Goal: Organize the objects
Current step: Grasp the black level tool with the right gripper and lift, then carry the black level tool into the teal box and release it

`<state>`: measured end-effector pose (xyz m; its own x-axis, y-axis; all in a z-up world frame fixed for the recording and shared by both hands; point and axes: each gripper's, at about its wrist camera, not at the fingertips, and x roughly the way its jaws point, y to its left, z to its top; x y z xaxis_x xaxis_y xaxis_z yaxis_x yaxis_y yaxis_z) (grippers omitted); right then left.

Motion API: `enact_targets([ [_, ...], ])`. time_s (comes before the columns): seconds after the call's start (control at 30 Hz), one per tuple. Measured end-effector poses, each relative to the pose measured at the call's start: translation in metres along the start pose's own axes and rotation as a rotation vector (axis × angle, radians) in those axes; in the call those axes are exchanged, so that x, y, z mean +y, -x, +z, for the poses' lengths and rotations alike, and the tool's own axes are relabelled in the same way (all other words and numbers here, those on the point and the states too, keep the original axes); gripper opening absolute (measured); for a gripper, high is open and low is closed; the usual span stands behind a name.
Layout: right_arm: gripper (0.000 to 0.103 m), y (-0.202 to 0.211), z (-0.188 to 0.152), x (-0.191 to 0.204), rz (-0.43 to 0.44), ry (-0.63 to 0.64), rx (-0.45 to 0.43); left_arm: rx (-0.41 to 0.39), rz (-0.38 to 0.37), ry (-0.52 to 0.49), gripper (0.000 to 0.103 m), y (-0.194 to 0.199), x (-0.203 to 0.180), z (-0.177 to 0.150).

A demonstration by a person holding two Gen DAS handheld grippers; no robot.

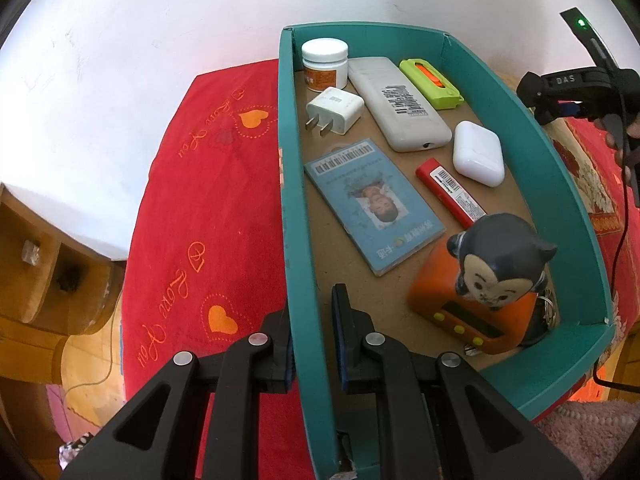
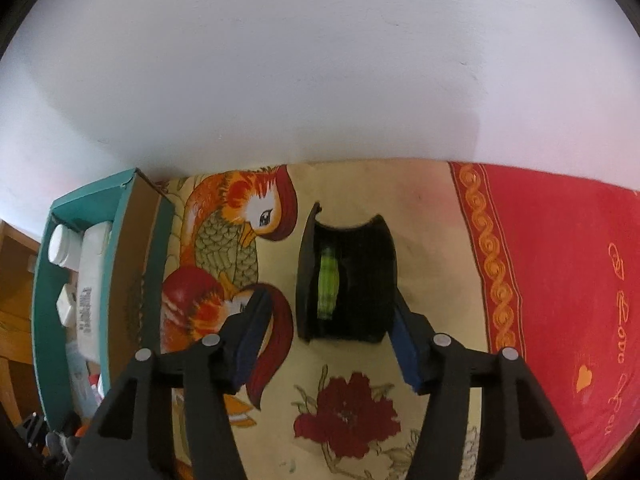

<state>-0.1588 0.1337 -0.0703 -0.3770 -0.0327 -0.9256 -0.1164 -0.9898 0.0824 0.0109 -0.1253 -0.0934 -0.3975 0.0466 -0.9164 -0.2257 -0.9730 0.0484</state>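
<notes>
The left claw (image 1: pixel 312 336) pinches the teal box (image 1: pixel 560 184) wall to steady it, while the right claw (image 2: pixel 324 344) hangs half-open and empty just short of the black case (image 2: pixel 352 280) lying on the patterned cloth (image 2: pixel 560 280), apparently next to go in.

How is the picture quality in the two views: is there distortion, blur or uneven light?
Left wrist view: strong fisheye bending, the straight walls of the teal cardboard box curve; focus is sharp, barcodes on the white remote control are readable; the white wall is nearly overexposed. Right wrist view: the same barrel distortion with dark corners, softer focus; the inside of the open black case is deep in shadow.
</notes>
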Motion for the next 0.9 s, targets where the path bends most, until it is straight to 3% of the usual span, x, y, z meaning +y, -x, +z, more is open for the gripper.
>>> enact_targets([
  [0.13,0.056,-0.003,0.001,0.006,-0.015,0.011,-0.017,-0.001,-0.001,-0.001,0.014,0.0,0.0,0.0],
  [0.2,0.043,-0.001,-0.001,0.006,-0.006,-0.006,-0.025,-0.001,-0.003,0.002,0.014,-0.001,0.0,0.0],
  [0.6,0.042,0.041,-0.021,0.031,0.111,0.014,-0.101,0.0,-0.007,0.003,0.014,0.0,-0.003,0.001],
  [0.7,0.042,0.058,-0.024,0.052,0.156,0.066,-0.122,-0.001,-0.007,0.003,0.014,0.0,-0.003,0.001],
  [0.8,0.042,0.054,0.016,0.029,0.21,0.133,-0.125,-0.001,-0.009,0.004,0.014,0.0,-0.003,0.001],
  [0.9,0.042,0.075,-0.011,0.06,0.272,0.218,-0.108,-0.002,-0.01,0.003,0.014,0.0,-0.003,0.001],
])
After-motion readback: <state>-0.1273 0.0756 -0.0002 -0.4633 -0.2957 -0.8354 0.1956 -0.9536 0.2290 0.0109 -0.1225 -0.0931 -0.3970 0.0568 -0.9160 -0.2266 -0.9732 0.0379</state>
